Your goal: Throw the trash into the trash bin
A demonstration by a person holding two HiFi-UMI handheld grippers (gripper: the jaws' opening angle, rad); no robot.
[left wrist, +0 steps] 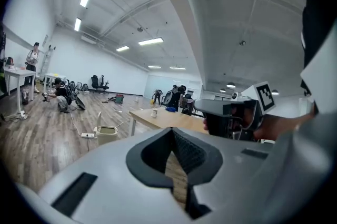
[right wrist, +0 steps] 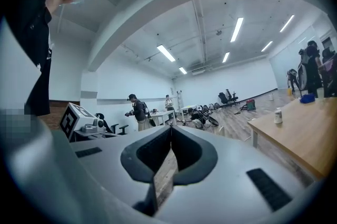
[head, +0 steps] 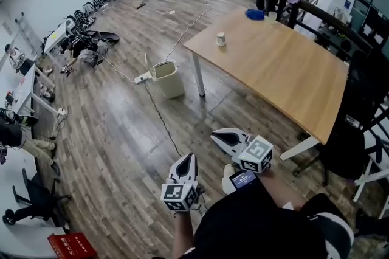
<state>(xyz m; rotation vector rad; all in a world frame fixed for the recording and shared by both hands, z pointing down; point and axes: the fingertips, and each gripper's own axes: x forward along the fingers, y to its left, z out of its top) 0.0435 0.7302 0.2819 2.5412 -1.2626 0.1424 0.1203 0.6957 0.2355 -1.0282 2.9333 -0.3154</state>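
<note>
On the counter the cup stands well ahead, nearer our right hand-held gripper than our left hand-held gripper (both closed, empty).

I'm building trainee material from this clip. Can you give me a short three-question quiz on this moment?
1. True or false: the white cup stands on the wooden table.
2. Where is the trash bin? A) on the table; B) on the floor by the table's corner; C) in a gripper.
3. Fill in: the left gripper and the right gripper each hold ____.
Key: 1 true; 2 B; 3 nothing (both have their jaws shut and empty).
</note>
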